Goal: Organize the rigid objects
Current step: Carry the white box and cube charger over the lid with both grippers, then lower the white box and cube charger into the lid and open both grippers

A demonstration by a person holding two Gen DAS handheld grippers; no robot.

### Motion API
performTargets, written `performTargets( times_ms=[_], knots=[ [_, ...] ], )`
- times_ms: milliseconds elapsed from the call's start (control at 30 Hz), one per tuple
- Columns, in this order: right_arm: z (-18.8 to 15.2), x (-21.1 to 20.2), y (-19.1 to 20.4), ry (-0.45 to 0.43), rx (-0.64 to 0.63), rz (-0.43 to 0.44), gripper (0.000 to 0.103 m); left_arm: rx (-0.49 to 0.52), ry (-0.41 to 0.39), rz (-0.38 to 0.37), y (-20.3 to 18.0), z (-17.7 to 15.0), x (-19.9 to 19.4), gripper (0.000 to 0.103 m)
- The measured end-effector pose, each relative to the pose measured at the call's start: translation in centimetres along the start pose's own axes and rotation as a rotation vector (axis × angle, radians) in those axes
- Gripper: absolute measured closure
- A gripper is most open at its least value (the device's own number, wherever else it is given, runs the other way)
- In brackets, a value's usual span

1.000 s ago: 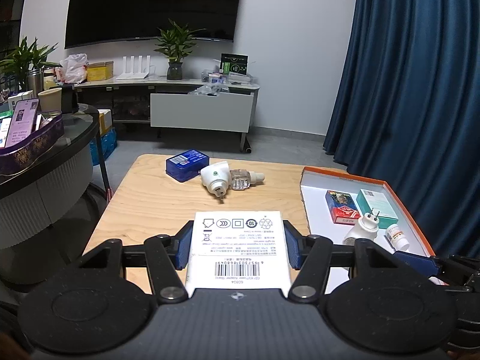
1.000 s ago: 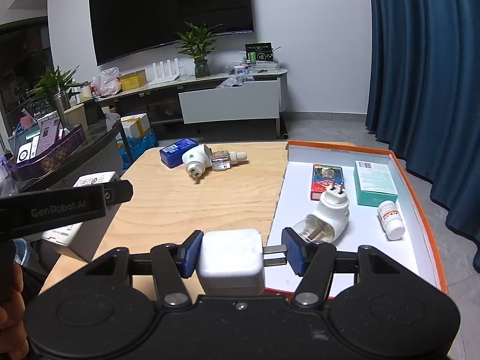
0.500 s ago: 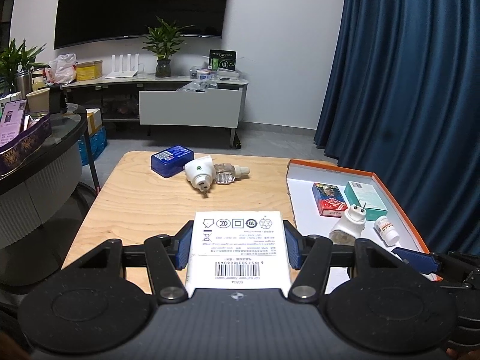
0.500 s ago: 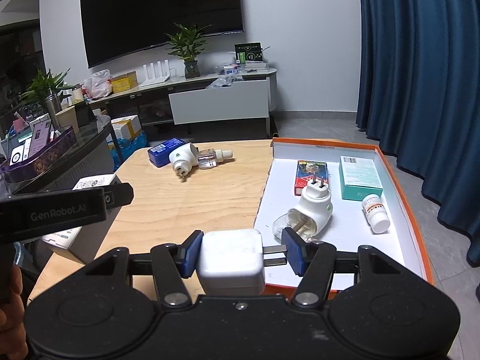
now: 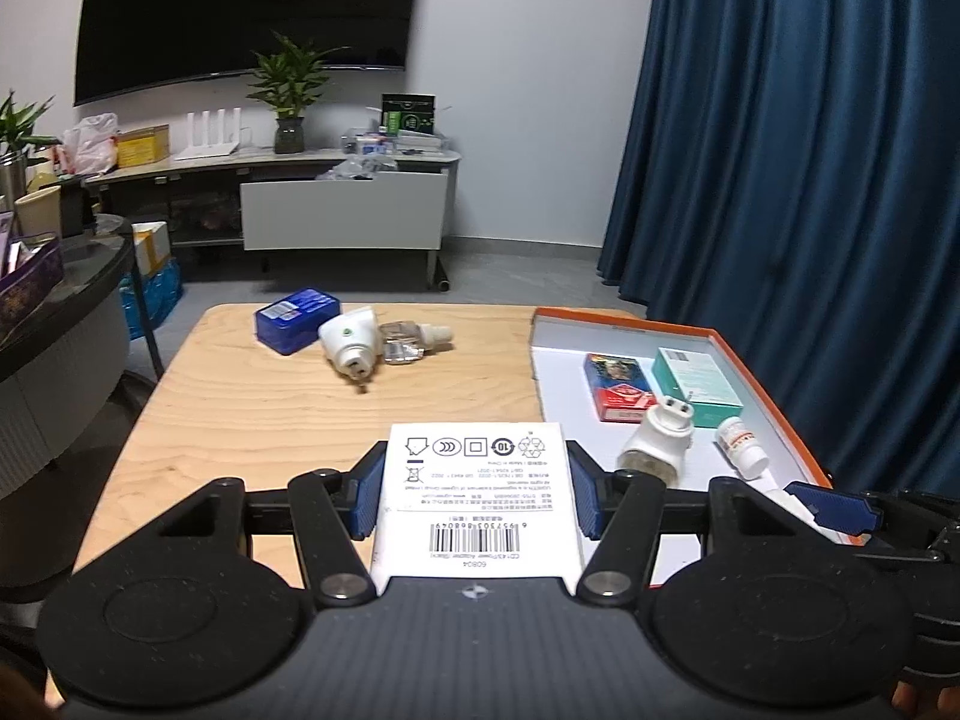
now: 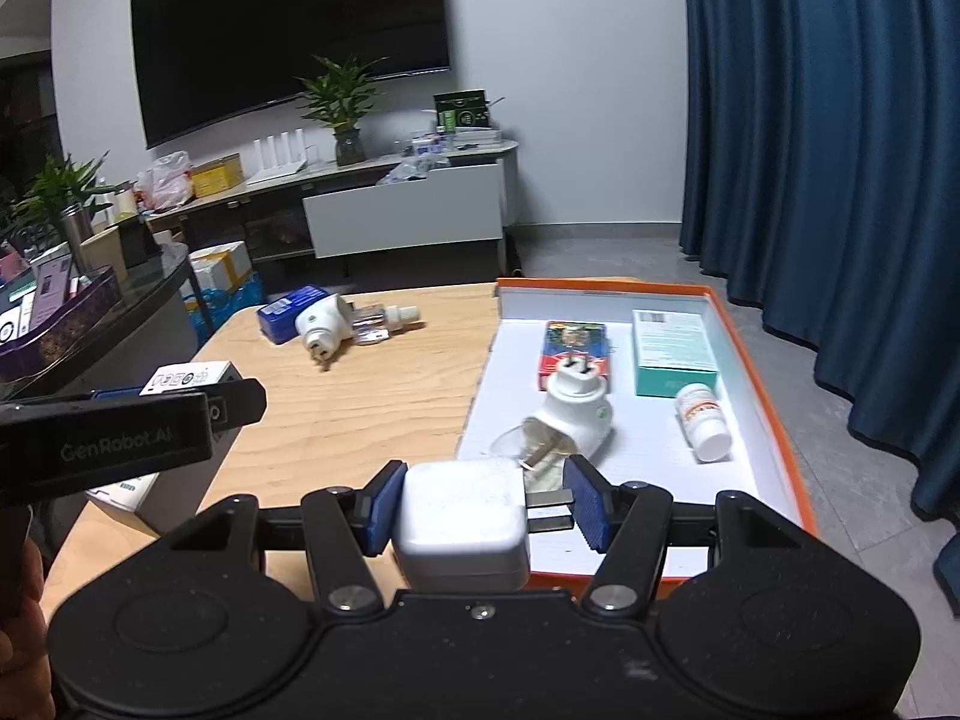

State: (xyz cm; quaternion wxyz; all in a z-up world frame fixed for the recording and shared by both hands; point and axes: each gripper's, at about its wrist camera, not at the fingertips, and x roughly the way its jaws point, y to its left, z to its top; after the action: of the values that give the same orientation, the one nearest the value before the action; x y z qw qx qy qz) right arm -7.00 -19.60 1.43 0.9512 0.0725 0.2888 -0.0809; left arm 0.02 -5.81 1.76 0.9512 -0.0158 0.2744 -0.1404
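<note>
Left tongs [image 5: 474,495] clamp a white carton [image 5: 475,492] across its width, barcode face up, long axis running forward between the fingers; carried over the surface [image 5: 252,420], probably for transfer. Right tongs [image 6: 480,504] grip a white charger [image 6: 461,525] by body and prongs, prongs pointing right, hovering at the near edge of the orange tray [image 6: 774,414], likely the drop site. Tray already holds a plug-in vaporizer [image 6: 576,414], pill bottle [image 6: 703,429], two boxes. Blue box [image 5: 297,321] and second vaporizer [image 5: 354,345] lie unsorted at the surface's far end.
</note>
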Motion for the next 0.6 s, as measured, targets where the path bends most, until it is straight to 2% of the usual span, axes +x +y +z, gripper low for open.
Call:
performTargets(
  times_ms=[600],
  knots=[
    [-0.2, 0.4, -4.3, 0.01, 0.073, -0.088, 0.033, 0.07, 0.027, -0.098, -3.8, 0.1, 2.0, 0.044]
  ],
)
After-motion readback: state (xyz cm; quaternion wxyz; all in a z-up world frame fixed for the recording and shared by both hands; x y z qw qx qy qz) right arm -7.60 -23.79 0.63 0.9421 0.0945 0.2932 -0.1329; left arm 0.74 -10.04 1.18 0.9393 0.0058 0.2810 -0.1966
